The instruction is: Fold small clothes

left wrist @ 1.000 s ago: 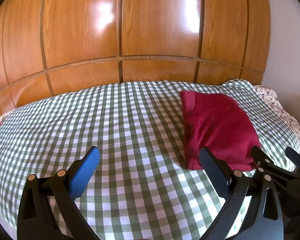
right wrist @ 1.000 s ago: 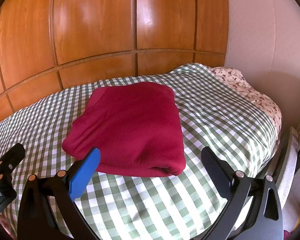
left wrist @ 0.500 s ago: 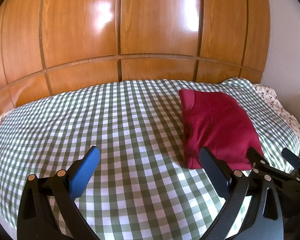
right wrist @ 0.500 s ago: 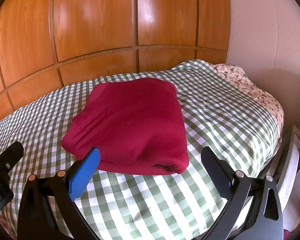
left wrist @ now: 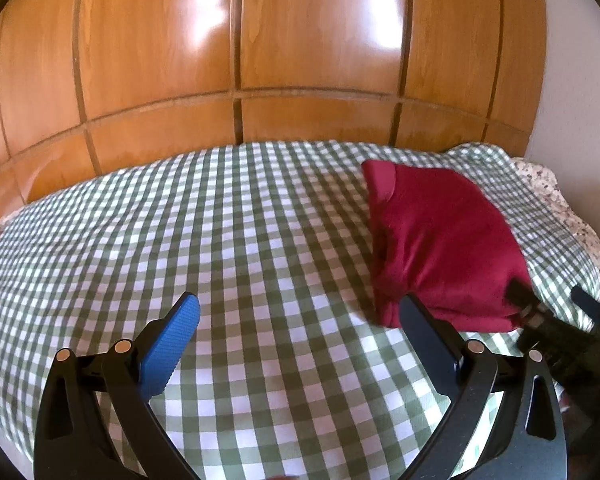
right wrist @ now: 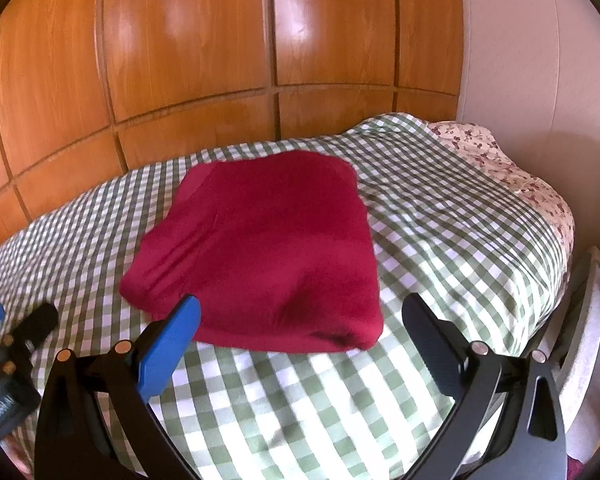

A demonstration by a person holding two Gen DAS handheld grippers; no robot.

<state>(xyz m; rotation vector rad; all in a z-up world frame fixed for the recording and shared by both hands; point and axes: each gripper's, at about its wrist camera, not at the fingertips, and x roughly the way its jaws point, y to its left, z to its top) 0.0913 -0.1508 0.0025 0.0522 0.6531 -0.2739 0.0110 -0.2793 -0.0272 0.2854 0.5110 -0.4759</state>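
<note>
A dark red garment (right wrist: 264, 248) lies folded into a compact rectangle on the green-and-white checked bedspread (right wrist: 440, 240). In the left wrist view the garment (left wrist: 440, 240) sits at the right. My left gripper (left wrist: 300, 324) is open and empty above bare bedspread, to the left of the garment. My right gripper (right wrist: 300, 320) is open and empty, just in front of the garment's near edge, not touching it. The right gripper's fingers (left wrist: 520, 300) show at the right edge of the left wrist view, and the left gripper's fingers (right wrist: 40, 320) at the left edge of the right wrist view.
A glossy wooden panelled wall (left wrist: 300, 60) rises behind the bed. A floral sheet (right wrist: 500, 160) shows at the bed's far right corner, by a white wall (right wrist: 520, 60). A pale chair-like object (right wrist: 588, 340) stands off the bed's right edge.
Both grippers have drawn back slightly from the folded garment and stay open. The garment lies as it did.
</note>
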